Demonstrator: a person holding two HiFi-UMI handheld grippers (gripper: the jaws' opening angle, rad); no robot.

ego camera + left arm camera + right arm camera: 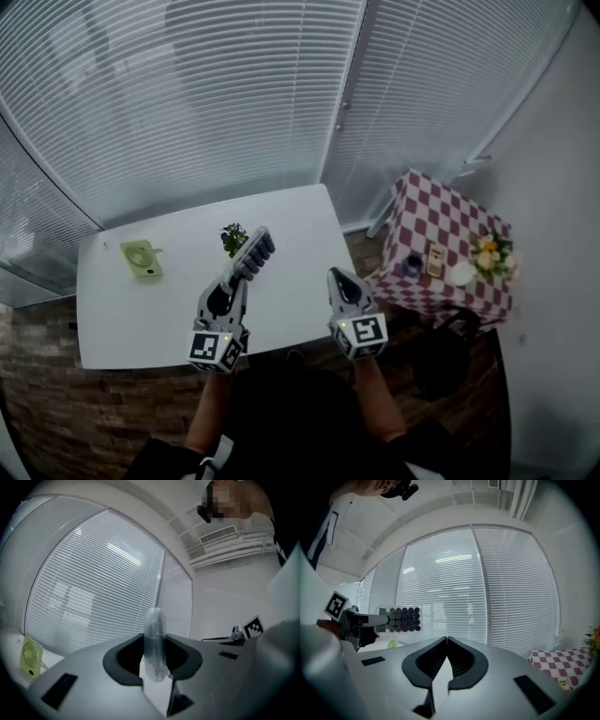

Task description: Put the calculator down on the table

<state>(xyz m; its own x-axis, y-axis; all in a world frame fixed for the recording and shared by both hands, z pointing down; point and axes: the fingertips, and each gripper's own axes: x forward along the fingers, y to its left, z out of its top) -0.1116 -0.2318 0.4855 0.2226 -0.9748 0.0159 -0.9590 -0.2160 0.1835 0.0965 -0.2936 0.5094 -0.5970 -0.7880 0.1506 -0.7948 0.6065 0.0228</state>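
White table: green fan, plant

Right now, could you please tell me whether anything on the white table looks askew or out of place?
Only the calculator: the left gripper clamps it on edge above the white table, not lying flat. The green fan and small plant look in order, and nothing is spilled.

Green fan & small plant nr blinds; checkered side table.

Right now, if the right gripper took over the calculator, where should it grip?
Probably the free keypad end of the calculator, past the left gripper, from above: it is held on edge, keypad facing right, so jaws would close across its thin body.
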